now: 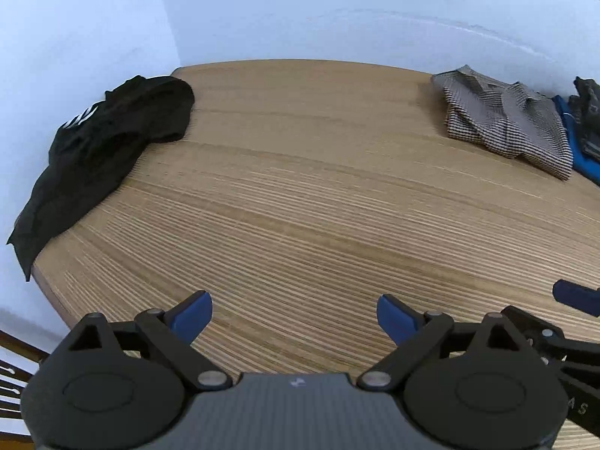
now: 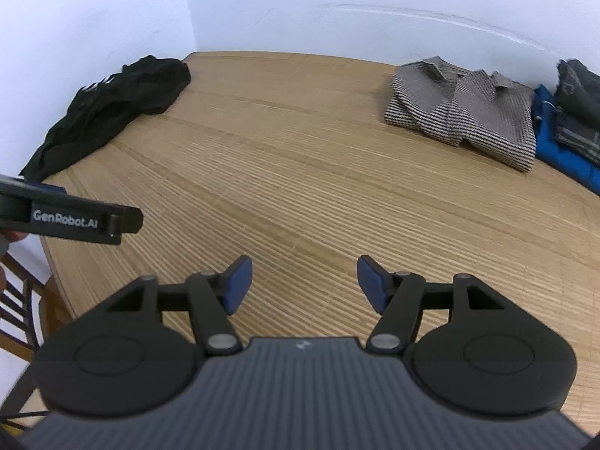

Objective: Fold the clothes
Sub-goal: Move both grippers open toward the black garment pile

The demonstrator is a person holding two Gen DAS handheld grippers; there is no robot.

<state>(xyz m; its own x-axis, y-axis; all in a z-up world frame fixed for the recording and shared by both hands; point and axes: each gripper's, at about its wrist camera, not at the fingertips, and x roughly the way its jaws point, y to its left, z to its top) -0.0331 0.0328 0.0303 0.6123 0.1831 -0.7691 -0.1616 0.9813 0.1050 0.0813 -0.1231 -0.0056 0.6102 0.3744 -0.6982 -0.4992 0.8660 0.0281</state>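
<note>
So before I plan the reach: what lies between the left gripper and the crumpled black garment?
Only bare wooden table, seen in the left wrist view: the left gripper hangs open above it, and the black garment lies off to the left edge.

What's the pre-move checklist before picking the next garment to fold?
1. Left tongs open, nothing held: ok.
2. Right tongs open, nothing held: ok.
3. Black garment unfolded, crumpled at the table's left edge, partly hanging over it: ok as next target.
4. Bare wooden table in the middle for folding: ok.
5. Checked shirt folded at far right, beside the blue garment: ok.
6. Grasp point on black garment: cannot tell.
</note>
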